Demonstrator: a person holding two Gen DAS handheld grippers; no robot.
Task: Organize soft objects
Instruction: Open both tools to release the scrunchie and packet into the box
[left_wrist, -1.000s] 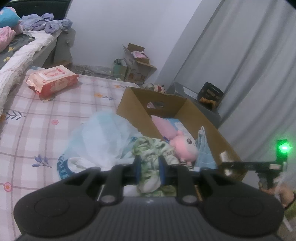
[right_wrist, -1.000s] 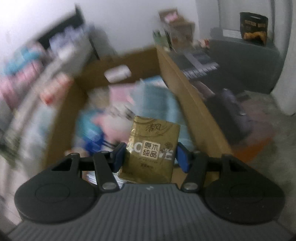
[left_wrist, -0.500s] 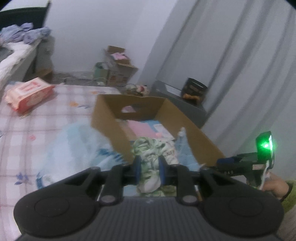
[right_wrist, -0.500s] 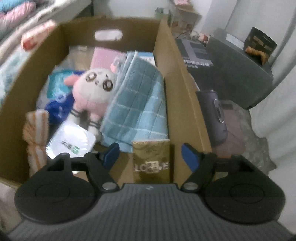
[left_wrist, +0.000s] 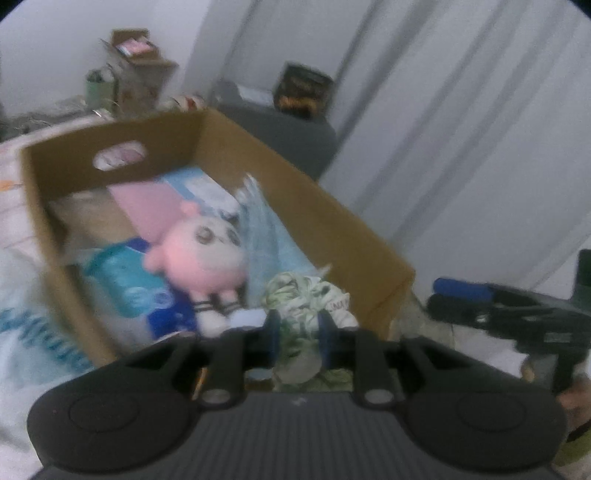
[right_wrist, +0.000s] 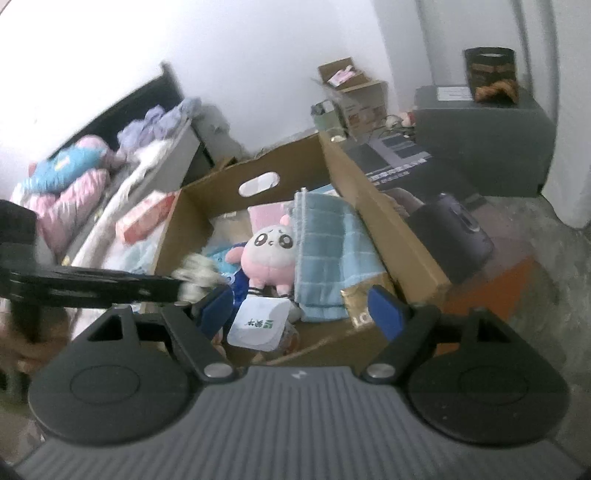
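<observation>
We hold a green-and-white patterned cloth bundle (left_wrist: 310, 299) clamped between the pads of our left gripper (left_wrist: 295, 332), whose jaws are just starting to ease apart; it hangs over the near right corner of the cardboard box (left_wrist: 332, 221), so the box floor lies straight ahead and below, and our left hand is the one placed to drop it. Our right gripper (right_wrist: 304, 306) is opening wide with nothing between its pads; the gold tissue pack (right_wrist: 356, 306) stands beyond them in the box's near corner, beside the folded blue towel (right_wrist: 328, 251) and pink plush doll (right_wrist: 269, 254). On the gold pack we read only "LO"; the white packet (right_wrist: 258, 323) carries green characters too small to read.
</observation>
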